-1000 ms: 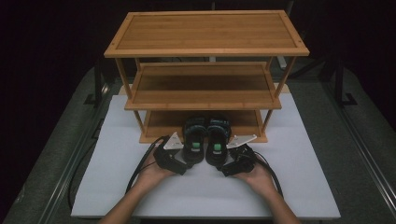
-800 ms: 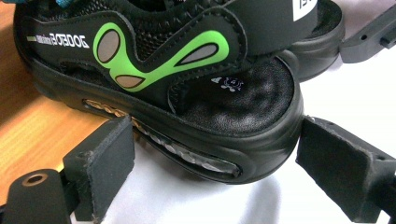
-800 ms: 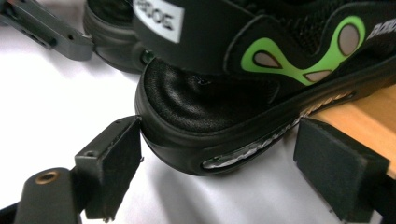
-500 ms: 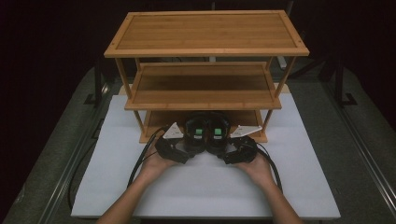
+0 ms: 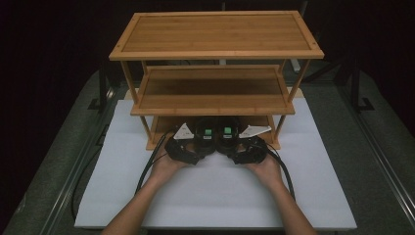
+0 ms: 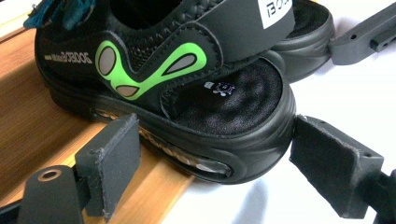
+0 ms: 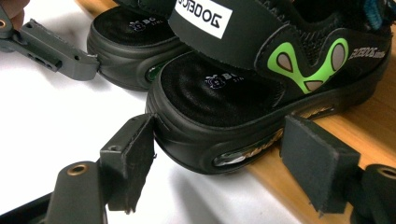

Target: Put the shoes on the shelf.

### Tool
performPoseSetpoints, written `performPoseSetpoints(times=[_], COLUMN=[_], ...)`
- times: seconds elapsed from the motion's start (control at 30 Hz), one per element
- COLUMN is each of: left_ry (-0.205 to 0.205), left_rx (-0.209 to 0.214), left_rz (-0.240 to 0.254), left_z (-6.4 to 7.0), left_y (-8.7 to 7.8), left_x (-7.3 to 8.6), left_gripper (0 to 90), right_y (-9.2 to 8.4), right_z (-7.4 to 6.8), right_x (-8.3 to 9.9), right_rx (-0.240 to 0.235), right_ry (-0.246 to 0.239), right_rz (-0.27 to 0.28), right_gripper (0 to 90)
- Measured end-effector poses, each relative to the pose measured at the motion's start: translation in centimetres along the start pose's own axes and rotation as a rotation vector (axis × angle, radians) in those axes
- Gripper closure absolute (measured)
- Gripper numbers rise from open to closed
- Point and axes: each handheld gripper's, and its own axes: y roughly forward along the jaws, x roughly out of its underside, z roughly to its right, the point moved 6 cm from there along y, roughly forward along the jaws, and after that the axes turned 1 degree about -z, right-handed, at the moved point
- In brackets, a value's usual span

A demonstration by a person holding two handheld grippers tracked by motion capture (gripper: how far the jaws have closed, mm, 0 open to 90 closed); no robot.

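Fingers of the left gripper (image 6: 201, 172) and right gripper (image 7: 219, 163) have been closing, each straddling a heel without clamping. Both black shoes (image 5: 216, 136) sit side by side, heels overhanging the bottom shelf's (image 5: 164, 125) front edge above the white worktop (image 5: 215, 191).

2 sandals (image 5: 218, 136) on bottom shelf (image 5: 164, 128)

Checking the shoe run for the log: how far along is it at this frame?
Done: both sandals lie heel-out on the rack's bottom shelf, heels overhanging the white mat. In hand: the left gripper straddles the left sandal's heel, the right gripper the right sandal's; both sets of jaws have just been closing, pads near the soles, no firm clamp visible. Left: whatever move follows.
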Motion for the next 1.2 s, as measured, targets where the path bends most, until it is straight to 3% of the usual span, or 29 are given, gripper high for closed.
performPoseSetpoints(times=[0.33,0.43,0.6,0.8,0.83,1.0,1.17,1.2], left_ry=[-0.028,-0.004,-0.022,-0.019,-0.029,-0.031,-0.032,-0.033], left_rx=[-0.028,-0.049,-0.063,-0.081,-0.078,-0.082,-0.081,-0.082], left_rz=[-0.006,-0.025,-0.017,-0.029,-0.023,-0.021,-0.020,-0.020], left_z=[-1.1,-1.7,-2.0,-2.6,-2.7,-2.7,-2.6,-2.6], left_y=[0.7,0.8,1.2,1.5,1.5,1.6,1.6,1.6], left_x=[-0.5,-0.5,-0.8,-0.7,-0.7,-0.7,-0.7,-0.7], left_gripper=[20.2,20.5,22.1,24.5,24.5,24.5,24.5,24.5], right_y=[1.1,1.3,1.7,2.0,2.2,2.4,2.6,2.6], right_z=[1.1,1.3,1.8,2.0,2.3,2.8,2.9,2.8], right_x=[-0.8,-1.0,-1.1,-1.2,-1.4,-1.5,-1.5,-1.5], right_rx=[0.025,0.023,0.041,0.053,0.060,0.096,0.098,0.097], right_ry=[0.026,0.039,0.047,0.051,0.025,0.017,0.013,0.031], right_rz=[0.002,0.006,0.007,0.005,0.017,-0.011,0.004,-0.003], right_gripper=[26.4,26.9,27.3,27.6,27.6,28.8,28.8,28.7])
